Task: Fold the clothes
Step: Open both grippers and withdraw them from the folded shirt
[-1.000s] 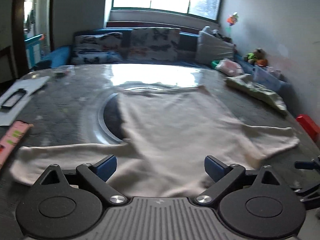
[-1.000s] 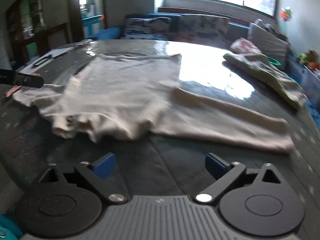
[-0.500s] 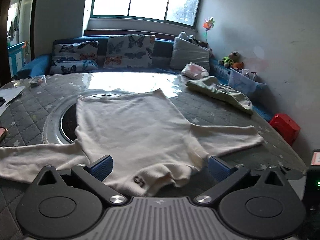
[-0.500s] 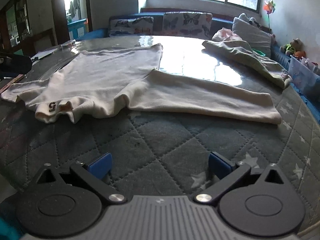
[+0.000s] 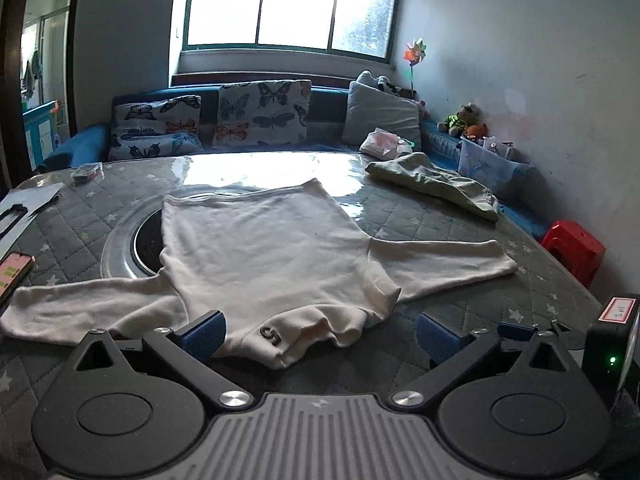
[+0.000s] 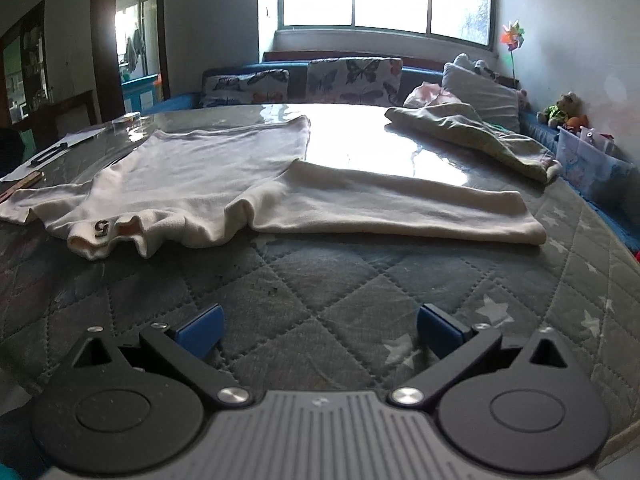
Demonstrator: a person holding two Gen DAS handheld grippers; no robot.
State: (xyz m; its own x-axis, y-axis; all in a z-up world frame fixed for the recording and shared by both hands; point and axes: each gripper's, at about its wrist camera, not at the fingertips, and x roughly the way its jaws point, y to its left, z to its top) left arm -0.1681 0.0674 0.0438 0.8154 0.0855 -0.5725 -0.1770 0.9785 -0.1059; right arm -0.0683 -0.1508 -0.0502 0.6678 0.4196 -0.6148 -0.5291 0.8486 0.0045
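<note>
Between blue fingertips of left gripper [image 5: 320,334]: collar of cream sweater [image 5: 276,252], ungripped; jaws wide. Right gripper [image 6: 320,328], jaws wide, holds nothing, over bare quilted table [image 6: 304,280] near sweater's collar. Sweater flat, sleeves spread either side, hem farthest away. Green garment [image 5: 436,184] beyond right sleeve. Step: pre-fold approach. Next, by judgement: close on sleeve or shoulder, fold inward.

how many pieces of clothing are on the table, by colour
cream: 1, the long-sleeved top spread flat, both sleeves out
green: 1, the crumpled garment at the far right of the table
total: 2
</note>
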